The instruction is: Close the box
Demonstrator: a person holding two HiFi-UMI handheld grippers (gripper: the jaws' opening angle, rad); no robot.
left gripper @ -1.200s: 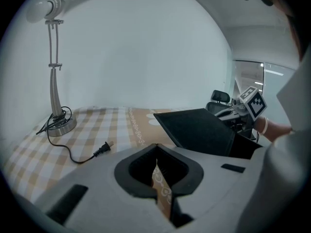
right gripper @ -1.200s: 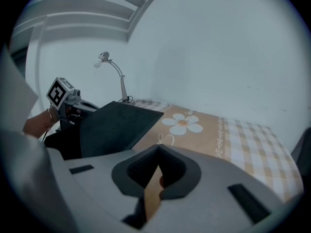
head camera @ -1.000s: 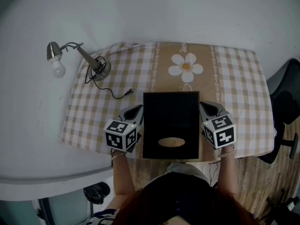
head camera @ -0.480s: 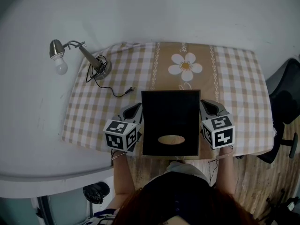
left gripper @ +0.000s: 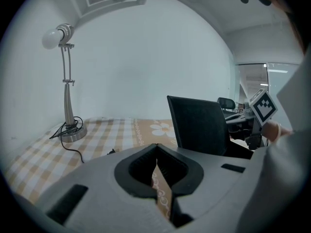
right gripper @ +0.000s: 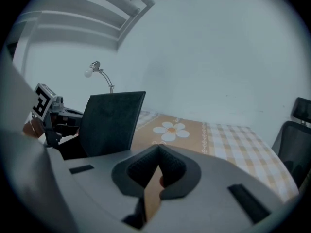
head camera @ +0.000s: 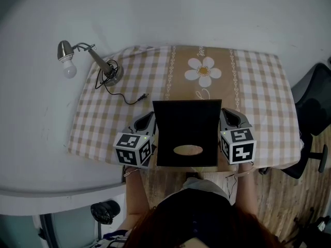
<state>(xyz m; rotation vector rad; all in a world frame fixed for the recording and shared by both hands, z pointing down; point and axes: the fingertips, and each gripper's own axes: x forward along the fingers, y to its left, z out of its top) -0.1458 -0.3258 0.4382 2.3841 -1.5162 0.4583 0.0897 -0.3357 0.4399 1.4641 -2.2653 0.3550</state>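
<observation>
A black box lid (head camera: 187, 130) with an oval gold label (head camera: 188, 150) stands tilted up at the table's near edge, its labelled face toward the head camera. My left gripper (head camera: 149, 120) lies along the lid's left edge and my right gripper (head camera: 226, 116) along its right edge. I cannot tell whether either touches it. In the left gripper view the lid (left gripper: 200, 125) rises as a dark panel to the right of my shut left gripper (left gripper: 156, 148). In the right gripper view the lid (right gripper: 112, 123) stands to the left of my shut right gripper (right gripper: 159, 150). Nothing sits between either pair of jaws.
A checked tablecloth (head camera: 258, 87) with a daisy print (head camera: 204, 71) covers the table. A metal desk lamp (head camera: 88, 58) with a black cable (head camera: 126, 98) stands at the far left corner. A black office chair (head camera: 315, 107) is off the right side.
In the head view the lid looks shorter than a second ago, and its near edge and label have shifted away from me. Both grippers stay beside it, shut.
</observation>
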